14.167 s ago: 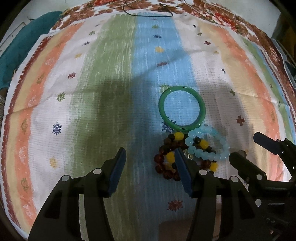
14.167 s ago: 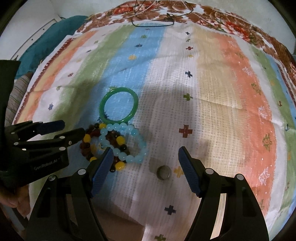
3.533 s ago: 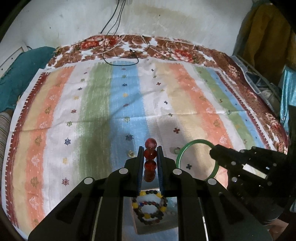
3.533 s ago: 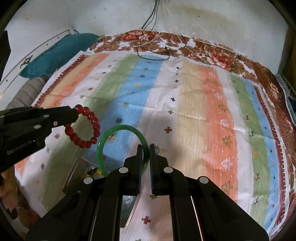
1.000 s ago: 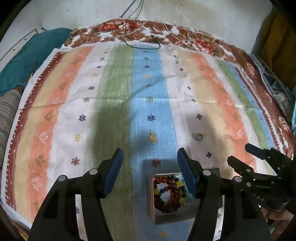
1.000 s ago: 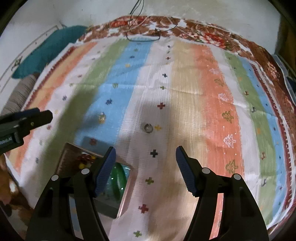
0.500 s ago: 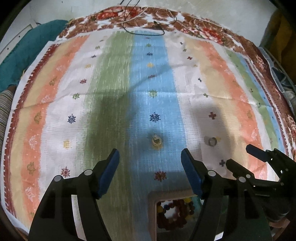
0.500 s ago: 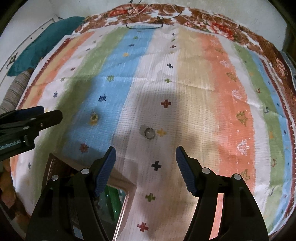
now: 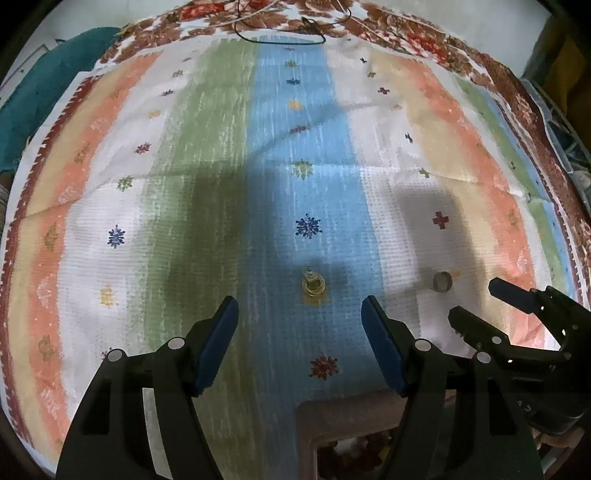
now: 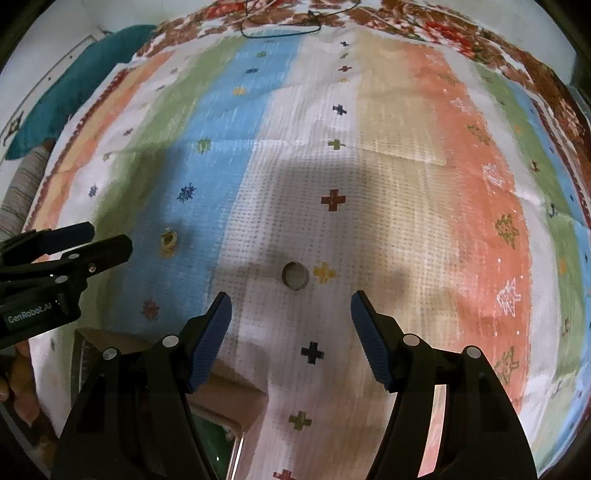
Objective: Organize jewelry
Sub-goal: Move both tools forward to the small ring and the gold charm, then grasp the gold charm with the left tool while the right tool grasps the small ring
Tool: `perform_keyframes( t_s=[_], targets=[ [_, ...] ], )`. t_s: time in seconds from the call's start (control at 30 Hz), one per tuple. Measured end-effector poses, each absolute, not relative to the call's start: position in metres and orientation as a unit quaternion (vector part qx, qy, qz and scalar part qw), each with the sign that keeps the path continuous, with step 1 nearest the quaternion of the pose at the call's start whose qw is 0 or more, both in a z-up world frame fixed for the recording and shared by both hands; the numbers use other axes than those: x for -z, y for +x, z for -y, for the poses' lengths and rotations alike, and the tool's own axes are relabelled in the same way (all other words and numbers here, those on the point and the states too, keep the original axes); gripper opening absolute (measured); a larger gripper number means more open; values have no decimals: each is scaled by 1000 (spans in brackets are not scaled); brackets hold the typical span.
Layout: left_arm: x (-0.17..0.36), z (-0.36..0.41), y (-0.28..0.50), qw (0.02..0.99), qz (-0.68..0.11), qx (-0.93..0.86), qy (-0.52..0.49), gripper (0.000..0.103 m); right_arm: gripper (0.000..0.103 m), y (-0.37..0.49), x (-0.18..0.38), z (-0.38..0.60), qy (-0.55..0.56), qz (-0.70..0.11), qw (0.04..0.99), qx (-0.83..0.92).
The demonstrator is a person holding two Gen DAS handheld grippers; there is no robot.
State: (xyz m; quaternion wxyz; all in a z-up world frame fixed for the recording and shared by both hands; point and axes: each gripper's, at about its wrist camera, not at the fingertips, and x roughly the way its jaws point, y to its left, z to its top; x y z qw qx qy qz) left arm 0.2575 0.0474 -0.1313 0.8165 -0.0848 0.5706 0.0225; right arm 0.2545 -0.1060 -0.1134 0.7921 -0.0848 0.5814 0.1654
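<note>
My striped cloth [image 9: 229, 155] covers the bed, a teal pillow [image 10: 62, 99] at its far edge. The box [image 9: 351, 413] holds beaded bracelets. My left gripper [image 9: 300, 343] and right gripper [image 10: 291, 332] gape empty above the gold ring [image 9: 313, 285] and silver ring [image 10: 294, 275].

A striped cloth [image 9: 221, 155] with small embroidered motifs covers the surface, a teal cushion [image 10: 70, 99] lies at its left edge, and a black cable [image 9: 280, 35] loops along its far floral border.

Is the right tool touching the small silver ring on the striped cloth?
Apart. In the right wrist view the right tool has open jaws, and bare cloth separates both blue fingertips from the small silver ring.
</note>
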Motion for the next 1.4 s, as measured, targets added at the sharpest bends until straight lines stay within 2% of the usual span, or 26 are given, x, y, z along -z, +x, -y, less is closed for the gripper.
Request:
perform_keyframes(
  t_s=[0.47,0.67,0.97,1.27,1.37,1.4],
  targets=[
    [159,-44,280,798,-597,-14,-82,67,67,272,133,98,-101,-595,782,-157],
    [169,-42,288,790,-608,-9,-75,59,66,278,143,93,-113,-599,778,-156],
    [179,-39,295,785,-616,-11,-66,53,54,282,148,87,-127,-599,776,-152],
    [181,-29,299,785,-618,-13,-46,33,40,285,148,87,-128,-604,772,-152],
    [181,-30,298,785,-618,-13,-46,23,33,284,148,87,-126,-604,772,-150],
    [181,-30,298,785,-618,-13,-46,18,28,284,148,87,-125,-605,772,-151]
  ],
)
